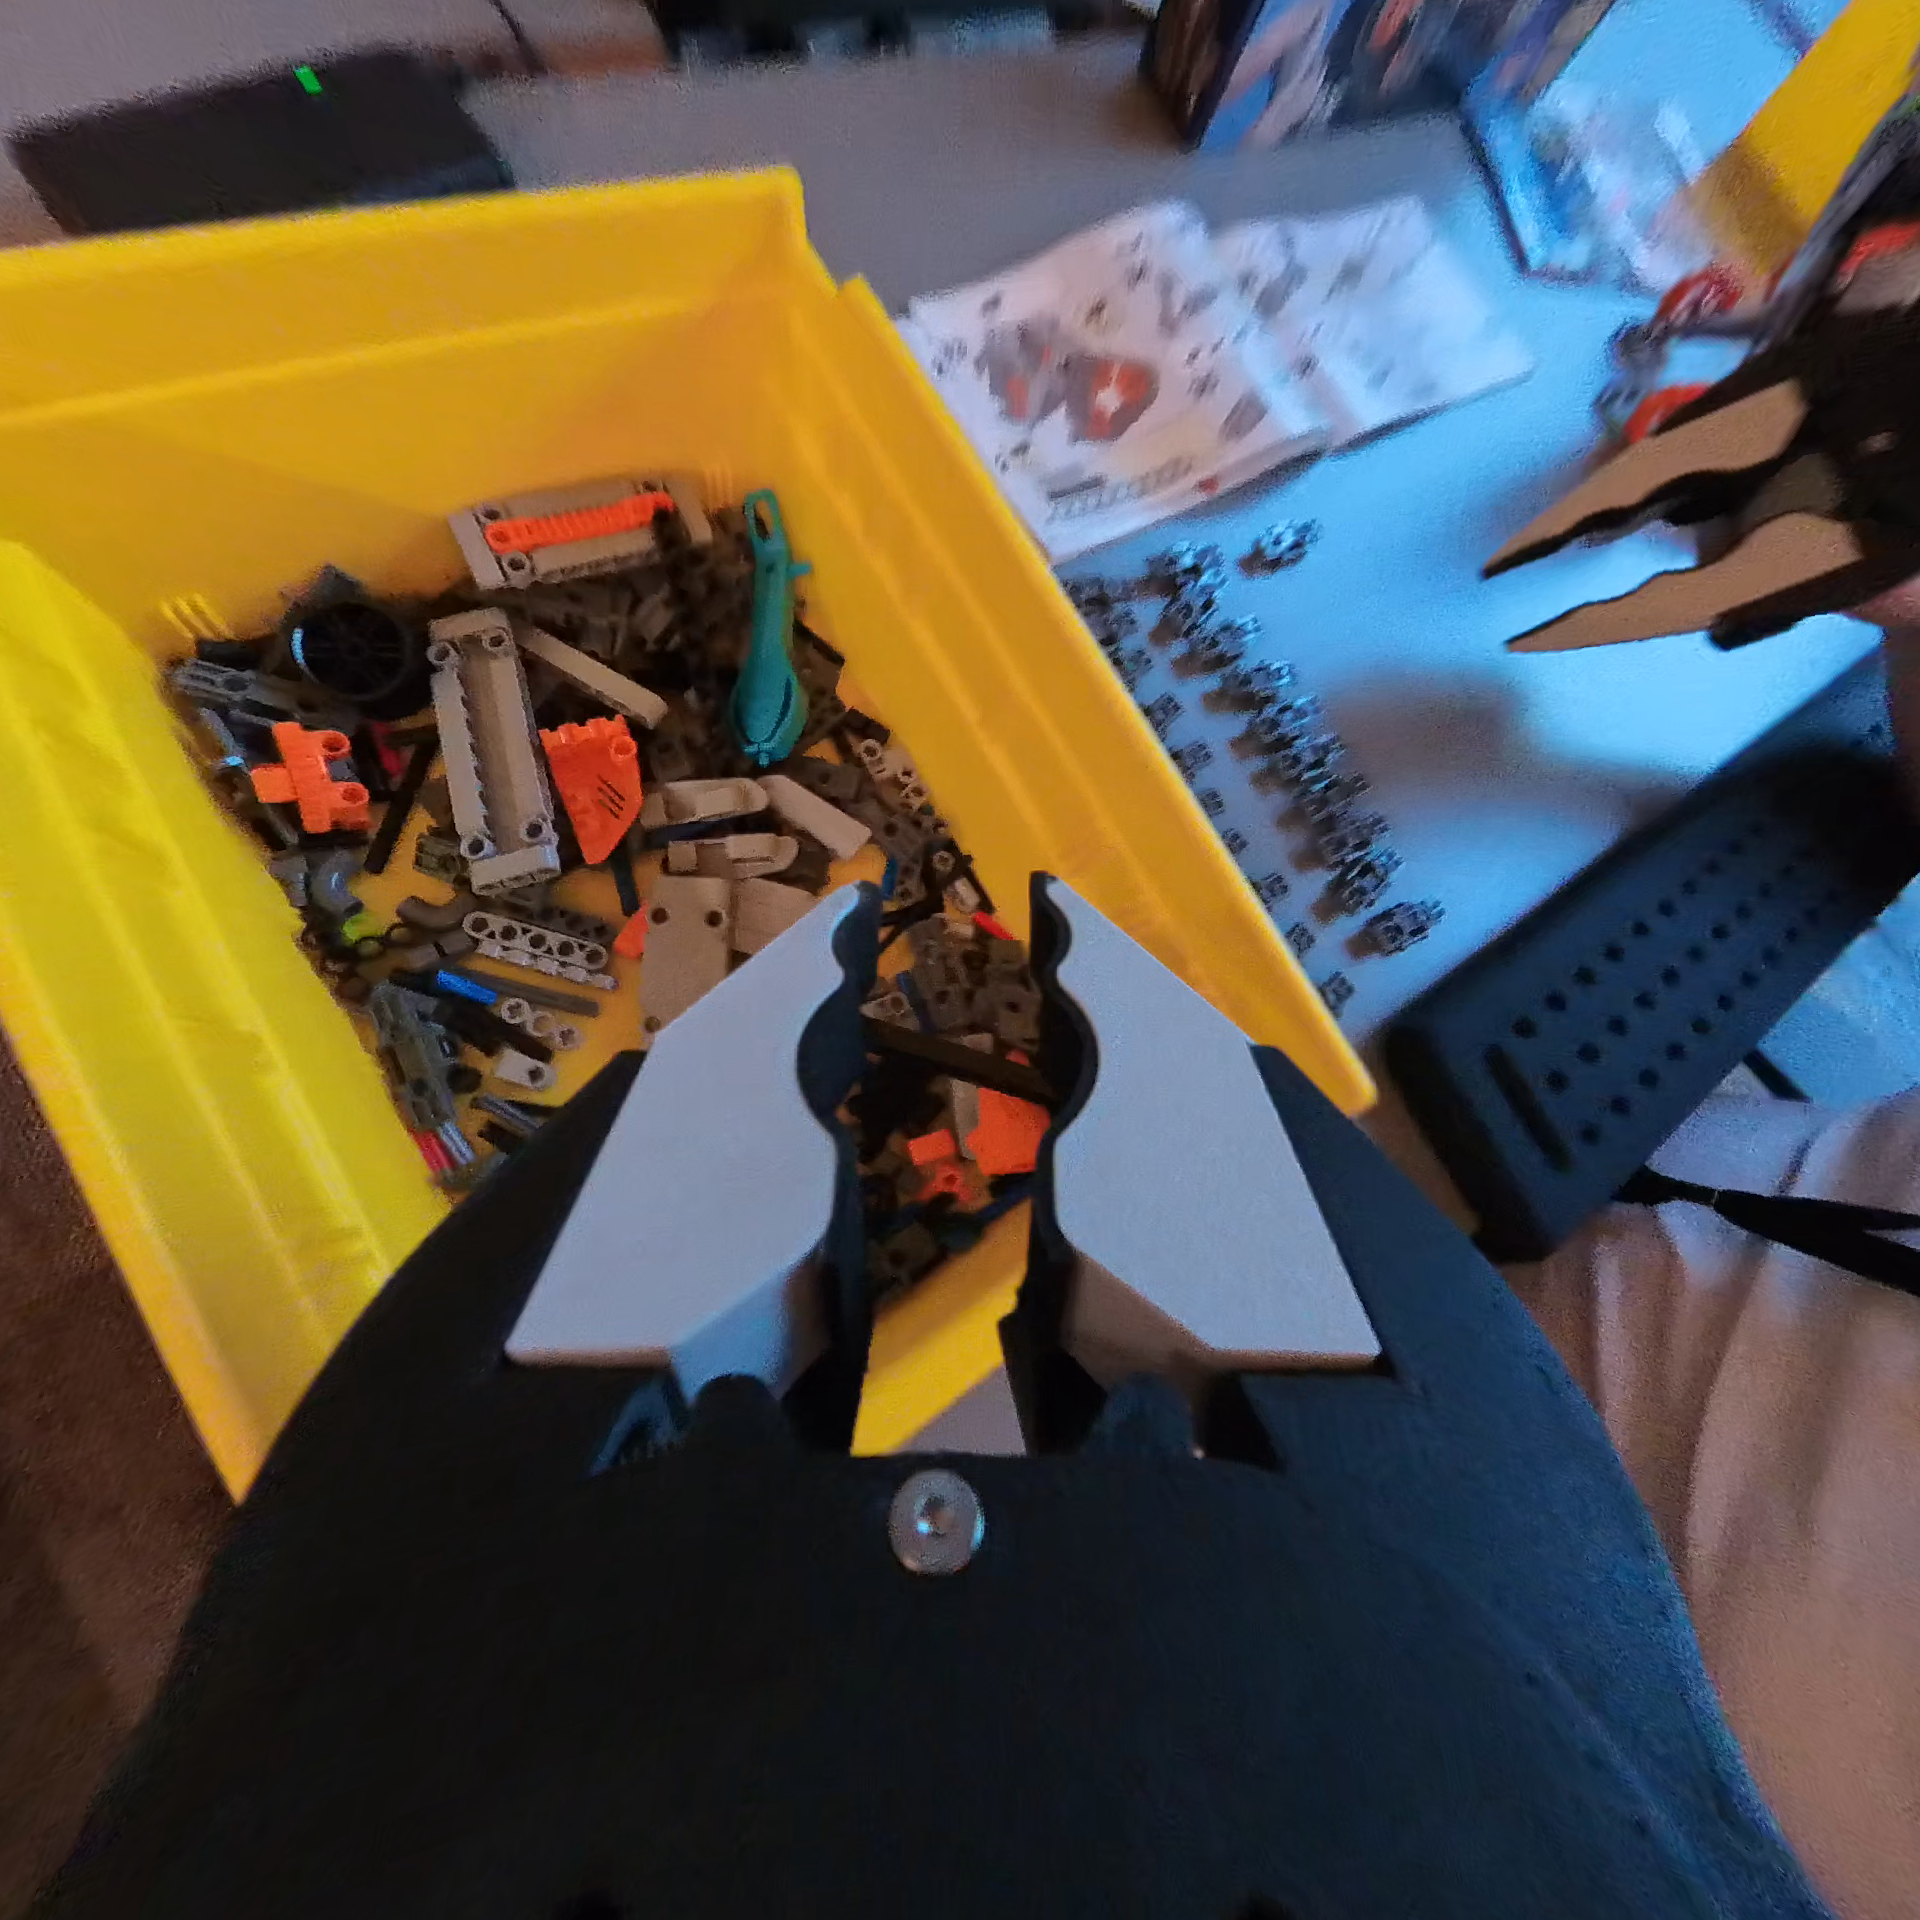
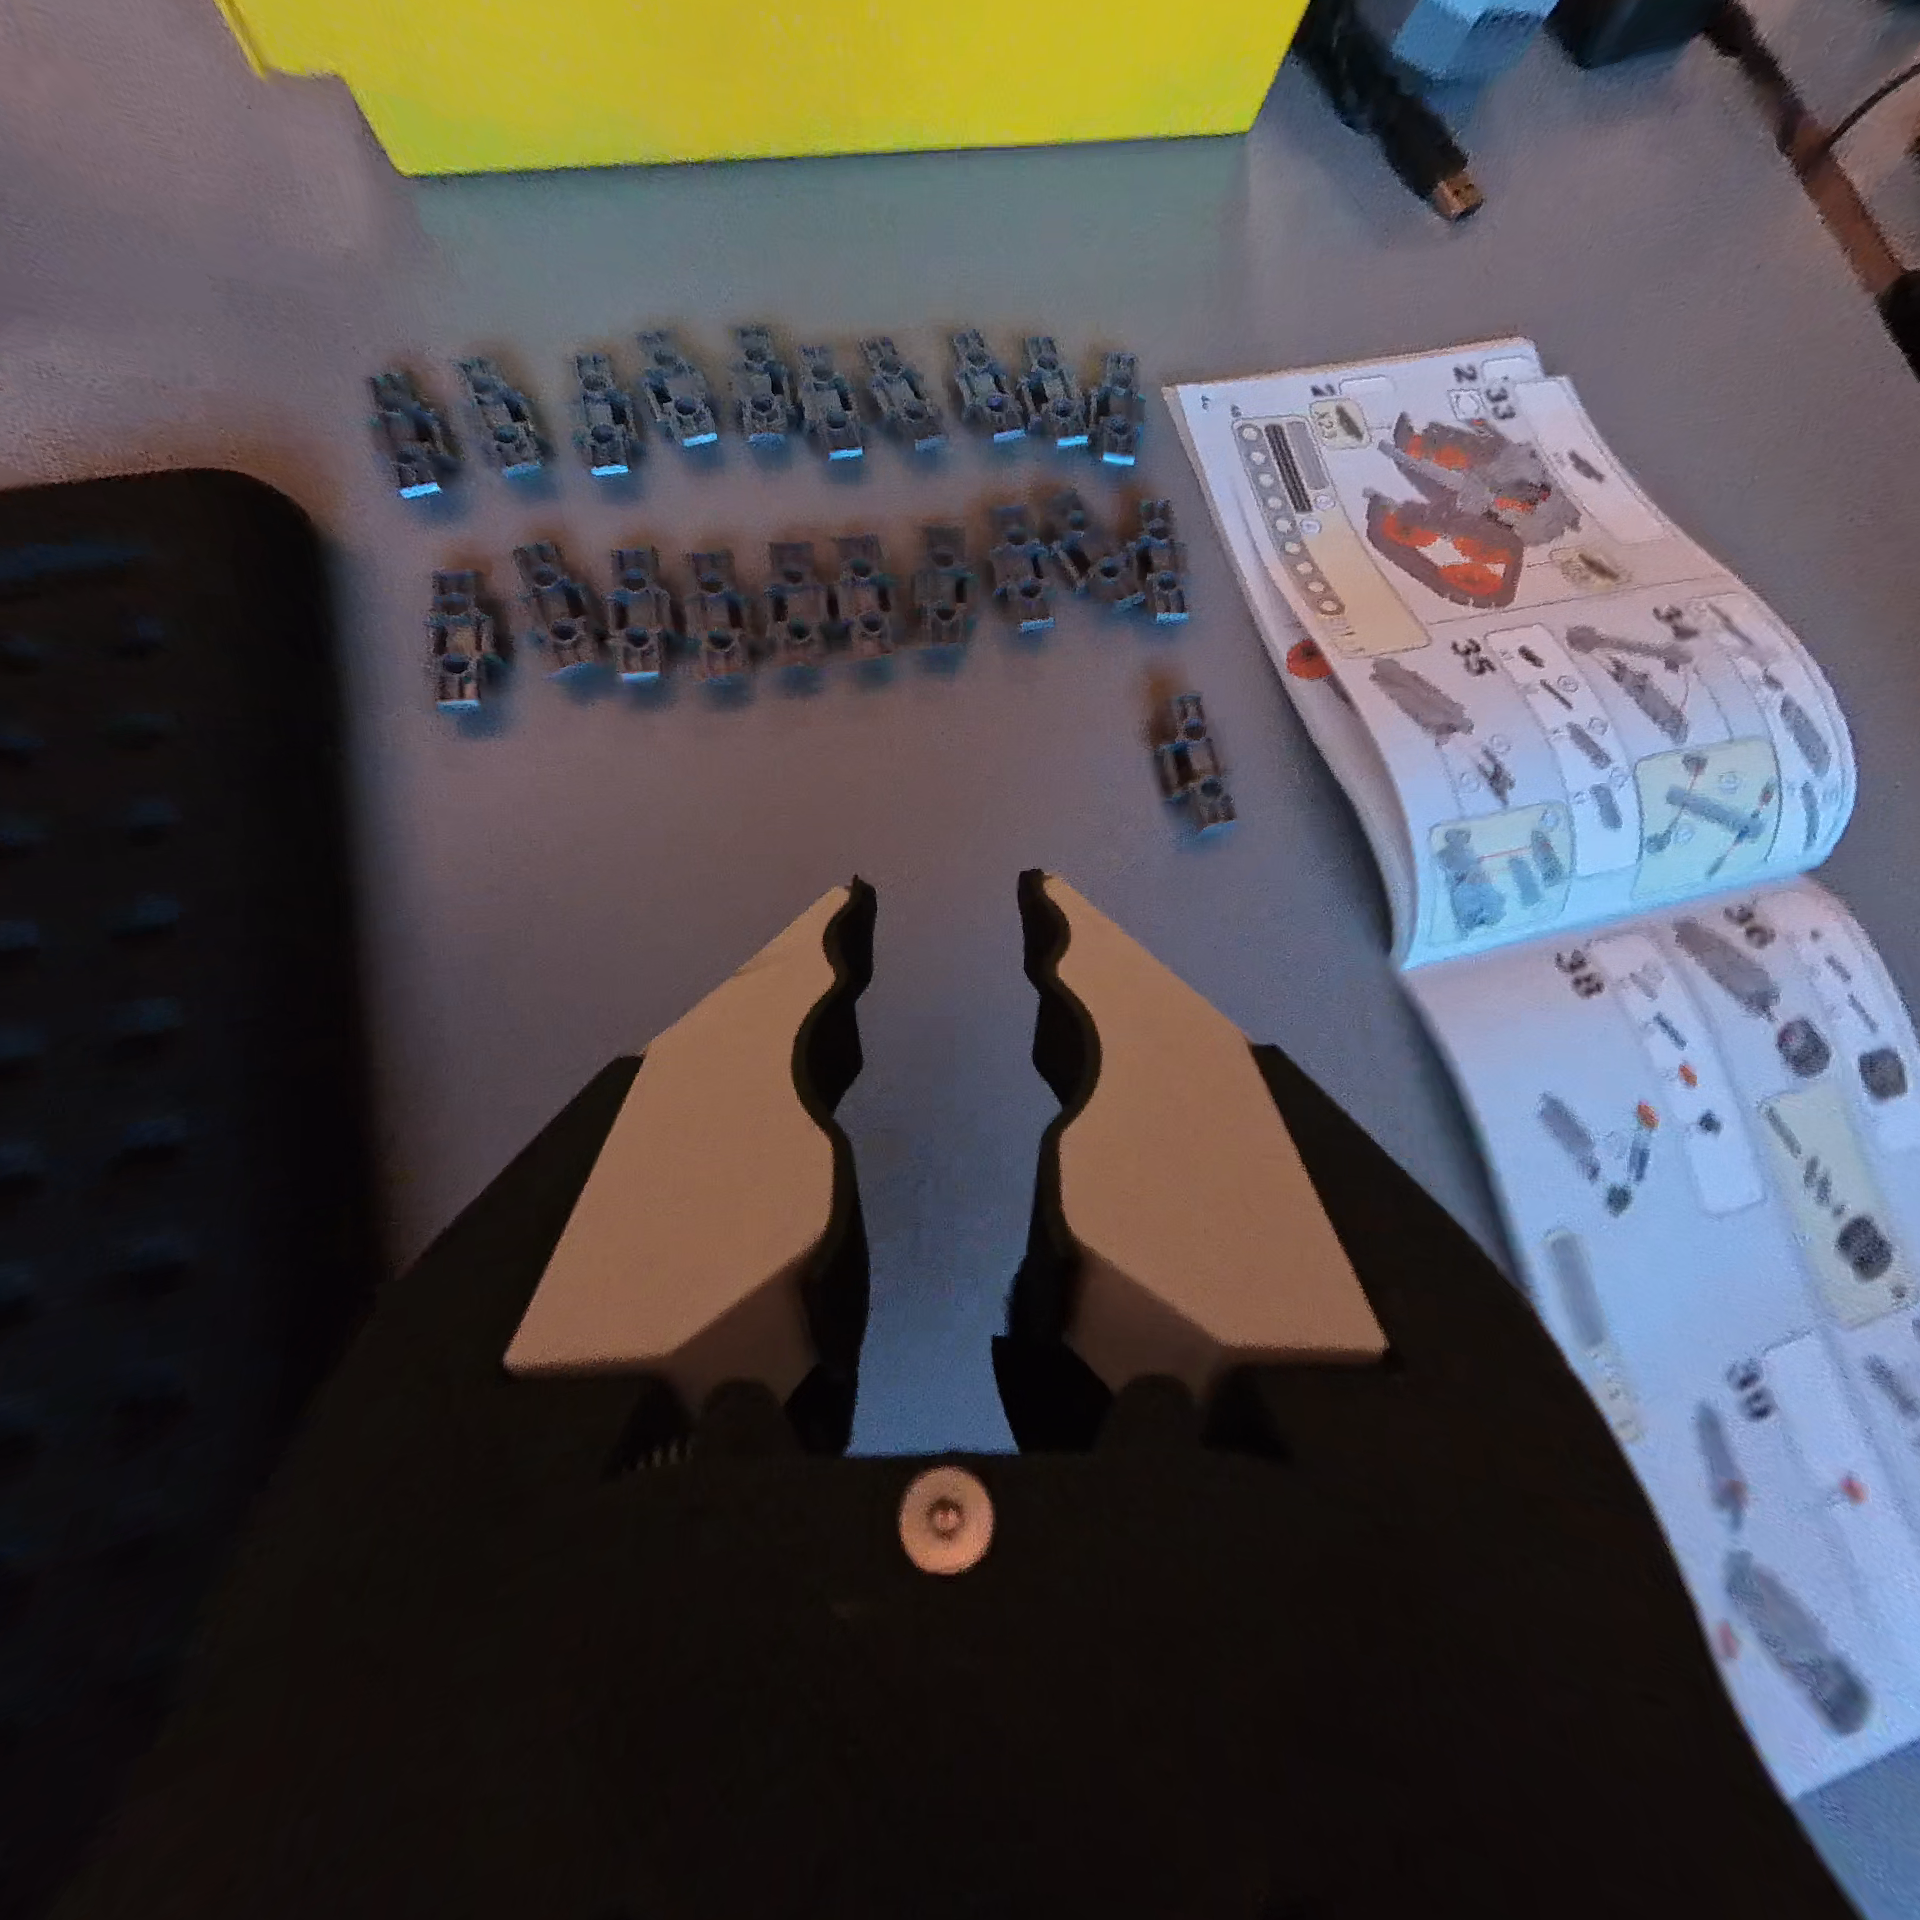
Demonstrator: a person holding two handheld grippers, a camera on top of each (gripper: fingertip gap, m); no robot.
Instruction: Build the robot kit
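Your surface (image 2: 935,790) is smooth and grey. The yellow plastic bin (image 1: 935,582) sits under your left tool (image 1: 948,904), whose jaws hang released and empty above its jumble of hard building pieces (image 1: 582,790). Your right tool (image 2: 943,883), likewise released and empty, points at two rows of small grey links (image 2: 769,520) just ahead, running crosswise to its fingers; a curled instruction booklet (image 2: 1558,665) lies to its right.

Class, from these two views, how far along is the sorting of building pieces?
Done: two rows of small grey pieces lie on the table. In hand: nothing; left gripper is open over the yellow bin, right gripper open. Left: mixed parts fill the bin.
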